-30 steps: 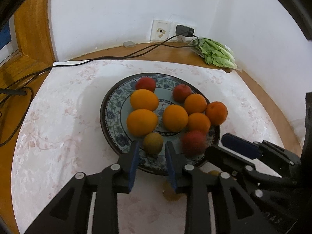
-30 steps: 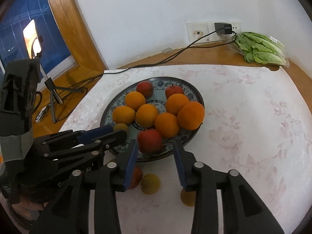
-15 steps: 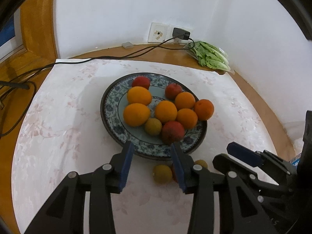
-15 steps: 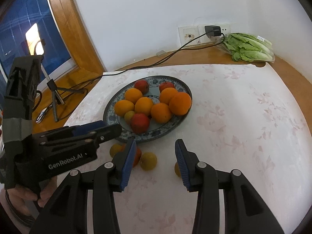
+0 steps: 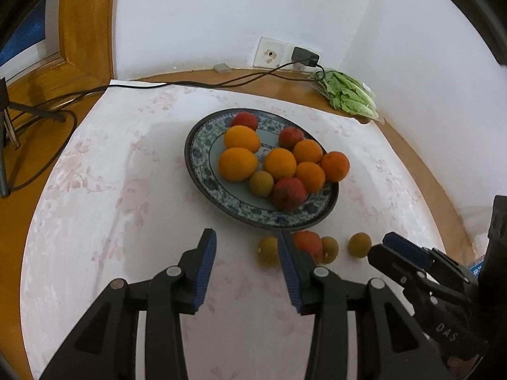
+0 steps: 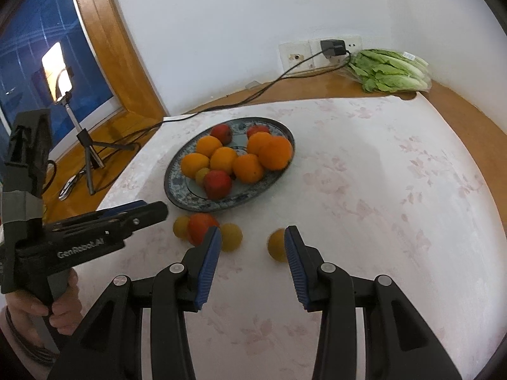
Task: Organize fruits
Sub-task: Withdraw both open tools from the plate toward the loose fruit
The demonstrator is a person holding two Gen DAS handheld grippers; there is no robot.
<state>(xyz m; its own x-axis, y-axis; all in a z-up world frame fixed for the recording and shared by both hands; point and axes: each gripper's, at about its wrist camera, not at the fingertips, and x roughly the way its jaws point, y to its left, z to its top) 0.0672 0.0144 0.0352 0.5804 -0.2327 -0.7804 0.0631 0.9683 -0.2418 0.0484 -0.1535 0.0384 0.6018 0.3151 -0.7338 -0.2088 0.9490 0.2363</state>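
A blue-patterned plate (image 5: 202, 145) (image 6: 177, 183) holds several oranges (image 5: 237, 163), red apples (image 5: 289, 193) and one small yellow-green fruit (image 5: 261, 183). On the cloth in front of the plate lie a red fruit (image 5: 309, 242) (image 6: 201, 224) and three small yellow fruits (image 5: 359, 244) (image 6: 276, 245). My left gripper (image 5: 247, 253) is open and empty, above the cloth short of the plate. My right gripper (image 6: 252, 250) is open and empty; a yellow fruit lies just beyond its right finger.
A bag of lettuce (image 5: 348, 96) (image 6: 389, 71) lies on the wooden ledge by the wall sockets (image 5: 269, 53). A black cable (image 5: 190, 84) runs along the ledge. A phone tripod (image 6: 85, 145) stands at the left by the window.
Both grippers have pulled back from the plate and opened wider. A small yellow-green fruit and a red apple now rest on the plate's near side. Loose fruits in front came into view.
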